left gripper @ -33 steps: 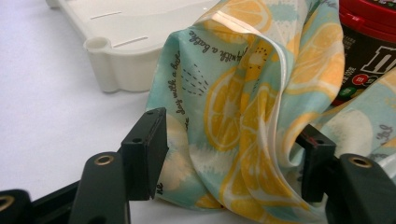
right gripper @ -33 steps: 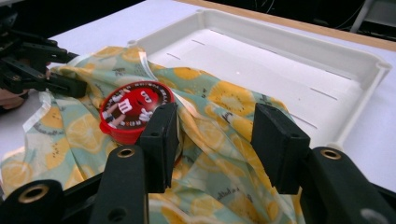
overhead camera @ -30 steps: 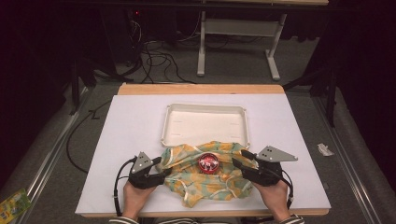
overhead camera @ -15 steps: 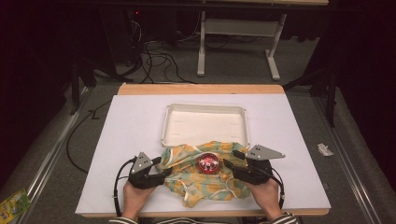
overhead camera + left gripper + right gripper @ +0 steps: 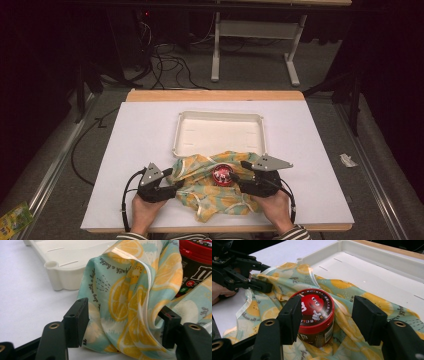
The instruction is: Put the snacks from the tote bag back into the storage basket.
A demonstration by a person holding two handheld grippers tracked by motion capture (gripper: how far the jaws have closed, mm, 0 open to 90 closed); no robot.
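A lemon-print cloth (image 5: 212, 195) lies crumpled at the table's front, its far edge reaching the white tray (image 5: 220, 116). A red-lidded candy tub (image 5: 222, 174) stands upright on it. My right gripper (image 5: 238, 170) is at the tub, which stands between its jaws (image 5: 328, 315). The left pad is close to the lid, the right pad is clear of it, and the jaws have just been opening. My left gripper (image 5: 176, 178) is at the cloth's left edge, open, with a raised fold of cloth (image 5: 130, 297) loosely between its jaws (image 5: 123, 322).
The shallow tray (image 5: 372, 272) sits right behind the cloth, with nothing in it. The table's front edge runs just under both hands. On the floor there are cables (image 5: 165, 60), a green packet (image 5: 15, 220) at left and a paper scrap (image 5: 346, 160) at right.
My right gripper has slid left until its jaws stand on either side of the tub, and the jaws are wider apart. The left gripper and the cloth have stayed put.
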